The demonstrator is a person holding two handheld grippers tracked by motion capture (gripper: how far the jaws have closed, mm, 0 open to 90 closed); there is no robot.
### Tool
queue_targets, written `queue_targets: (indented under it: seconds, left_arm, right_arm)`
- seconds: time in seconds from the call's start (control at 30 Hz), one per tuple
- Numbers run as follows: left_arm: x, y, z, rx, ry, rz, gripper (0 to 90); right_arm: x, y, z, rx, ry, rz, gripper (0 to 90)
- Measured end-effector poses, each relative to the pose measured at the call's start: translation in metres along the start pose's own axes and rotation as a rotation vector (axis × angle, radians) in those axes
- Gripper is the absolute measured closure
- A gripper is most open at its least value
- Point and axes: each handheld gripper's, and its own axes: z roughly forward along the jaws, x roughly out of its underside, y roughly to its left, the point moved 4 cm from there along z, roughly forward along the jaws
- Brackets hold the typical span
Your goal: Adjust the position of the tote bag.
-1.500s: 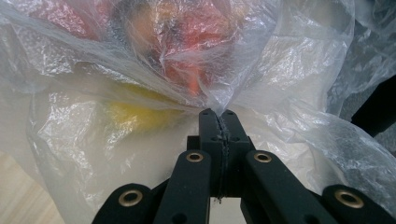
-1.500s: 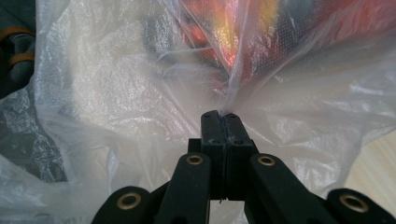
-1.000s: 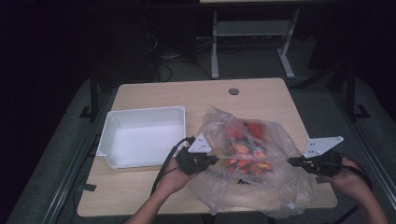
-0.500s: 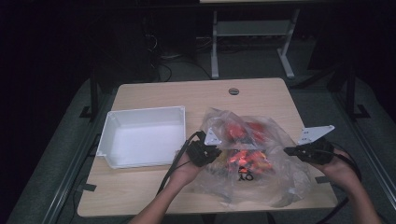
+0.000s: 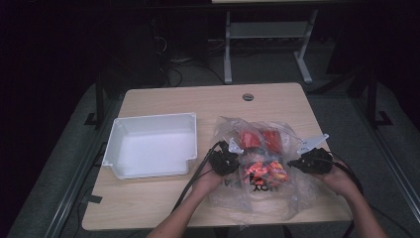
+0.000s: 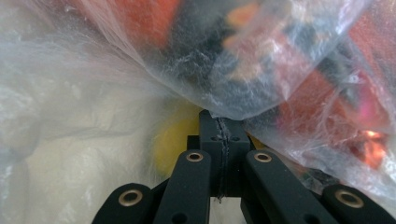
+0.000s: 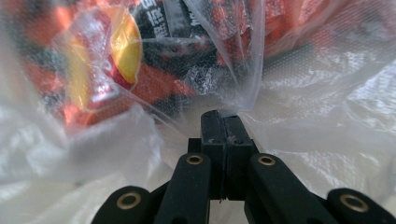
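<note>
Clear crinkled plastic bag (image 5: 257, 173) of red-and-orange packets lies on the right half of our pale wooden table (image 5: 163, 203), just beside the empty white rectangular plastic tray (image 5: 151, 145). We hold the bag from both sides: our left gripper (image 5: 229, 161) has its jaws pressed together, pinching a fold of film at the bag's left edge, and our right gripper (image 5: 297, 162) likewise pinches film at the right edge. Between them the packets (image 5: 262, 168) show through the film.
</note>
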Motion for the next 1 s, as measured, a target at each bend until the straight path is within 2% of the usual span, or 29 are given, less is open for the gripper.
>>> queue_targets:
  seconds: [0.07, 0.17, 0.4, 0.63, 0.83, 0.87, 0.97, 1.0]
  left_arm:
    - [0.002, 0.002, 0.002, 0.025, -0.020, -0.032, 90.0]
    - [0.005, 0.001, 0.005, 0.038, -0.021, -0.042, 90.0]
    - [0.007, -0.006, 0.007, 0.056, -0.017, -0.028, 90.0]
    - [0.010, -0.014, 0.004, 0.090, -0.018, -0.018, 90.0]
    - [0.019, -0.026, -0.001, 0.135, -0.034, -0.025, 90.0]
    - [0.021, -0.029, -0.004, 0.143, -0.027, -0.006, 90.0]
    - [0.023, -0.030, -0.005, 0.141, -0.025, 0.003, 90.0]
    - [0.024, -0.031, -0.006, 0.138, -0.032, -0.008, 90.0]
  right_arm:
    - [0.002, 0.001, 0.004, -0.036, -0.039, 0.028, 88.9]
    - [0.005, 0.002, 0.005, -0.053, -0.050, 0.043, 88.9]
    - [0.009, 0.009, 0.007, -0.093, -0.063, 0.049, 88.9]
    - [0.009, 0.020, 0.009, -0.132, -0.063, 0.020, 88.9]
    - [0.013, 0.032, 0.006, -0.164, -0.066, 0.001, 88.9]
    - [0.016, 0.036, 0.005, -0.176, -0.068, -0.001, 88.9]
    - [0.018, 0.038, 0.004, -0.179, -0.069, -0.008, 88.8]
    - [0.020, 0.037, 0.003, -0.162, -0.063, -0.011, 88.4]
